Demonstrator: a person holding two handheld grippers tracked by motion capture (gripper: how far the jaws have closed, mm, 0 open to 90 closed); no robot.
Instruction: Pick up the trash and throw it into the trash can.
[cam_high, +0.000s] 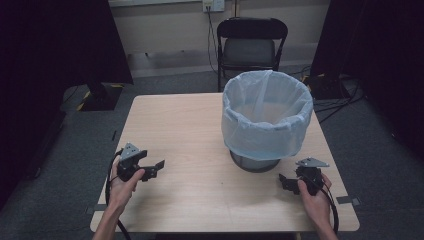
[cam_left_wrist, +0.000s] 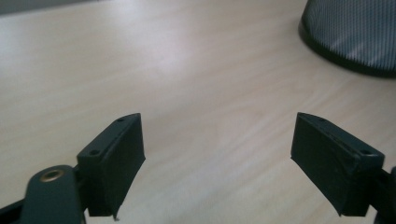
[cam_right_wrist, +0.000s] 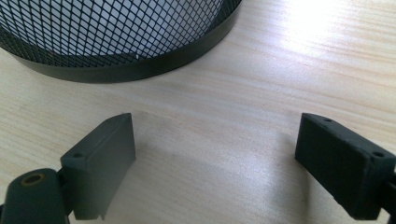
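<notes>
Bag (cam_high: 265, 120) hides most of the basket (cam_high: 254, 163).

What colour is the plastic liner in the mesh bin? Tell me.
Pale translucent blue plastic liner, folded over the black mesh bin; clearest in the high view.

One table (cam_high: 200, 130) carries one mesh bin (cam_high: 266, 120) with one plastic liner (cam_high: 235, 125). Two tongs are present: left (cam_high: 156, 169), right (cam_high: 285, 182). One chair (cam_high: 251, 45) occupies the upper centre of the frame.
</notes>
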